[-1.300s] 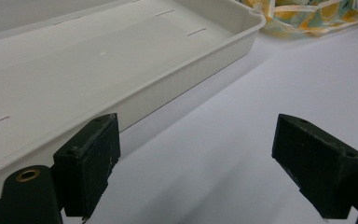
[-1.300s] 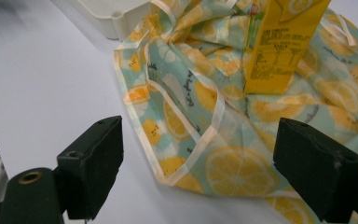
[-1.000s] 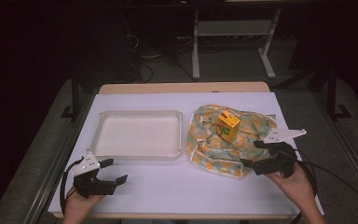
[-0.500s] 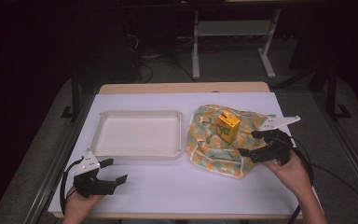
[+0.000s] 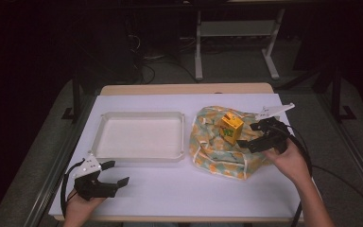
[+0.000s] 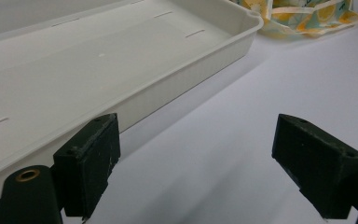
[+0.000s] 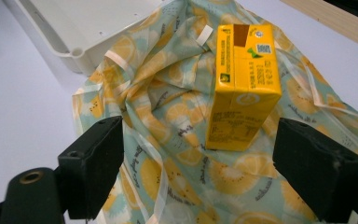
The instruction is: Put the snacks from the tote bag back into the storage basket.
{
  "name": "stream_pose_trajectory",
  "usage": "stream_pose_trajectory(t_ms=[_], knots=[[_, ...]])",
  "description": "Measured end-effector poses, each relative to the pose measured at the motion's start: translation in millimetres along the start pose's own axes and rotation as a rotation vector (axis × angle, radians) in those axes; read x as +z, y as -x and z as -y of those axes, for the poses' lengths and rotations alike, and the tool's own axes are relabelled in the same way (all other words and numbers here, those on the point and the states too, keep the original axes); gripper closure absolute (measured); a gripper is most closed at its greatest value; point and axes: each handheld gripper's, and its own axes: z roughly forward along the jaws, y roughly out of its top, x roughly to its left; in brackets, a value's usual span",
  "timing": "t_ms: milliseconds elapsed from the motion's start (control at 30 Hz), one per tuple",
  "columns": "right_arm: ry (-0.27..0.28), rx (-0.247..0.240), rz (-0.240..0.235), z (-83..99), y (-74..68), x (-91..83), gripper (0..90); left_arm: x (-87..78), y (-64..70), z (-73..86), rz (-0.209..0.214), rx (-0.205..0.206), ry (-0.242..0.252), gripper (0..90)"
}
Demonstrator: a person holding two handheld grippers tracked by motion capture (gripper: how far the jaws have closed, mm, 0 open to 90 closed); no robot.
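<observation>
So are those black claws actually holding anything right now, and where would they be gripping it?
Nothing is held. The right gripper has its jaws wide open, short of the yellow carton standing on the lemon-print bag. The left gripper is open over bare table.

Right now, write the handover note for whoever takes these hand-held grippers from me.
Right hand-held gripper: open, jaws spread wide, hovering over the lemon-print bag and aimed at the yellow carton; it holds nothing.
Left hand-held gripper: open and empty, low over the table by the near edge of the white tray.
Things: the carton stands upright on the crumpled bag, right of the tray; the tray holds nothing.
Done: nothing is grasped yet.
Left: probably close the right gripper on the carton and lift it, perhaps to the tray; that is a guess.
</observation>
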Motion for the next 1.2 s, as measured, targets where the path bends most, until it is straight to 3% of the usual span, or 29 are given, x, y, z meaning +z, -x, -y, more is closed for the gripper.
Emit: stream_pose_trajectory(t_ms=[733, 1200], knots=[[-0.056, -0.007, 0.001, -39.0, 16.4, 13.9, 15.9, 0.2, 0.3, -0.4, 0.009, 0.005, 0.0, 14.7], [-0.097, 0.006, 0.012, -46.0, 24.7, 38.2, 15.9, 0.6, 0.1, -0.1, 0.013, 0.005, -0.003, 14.7]])
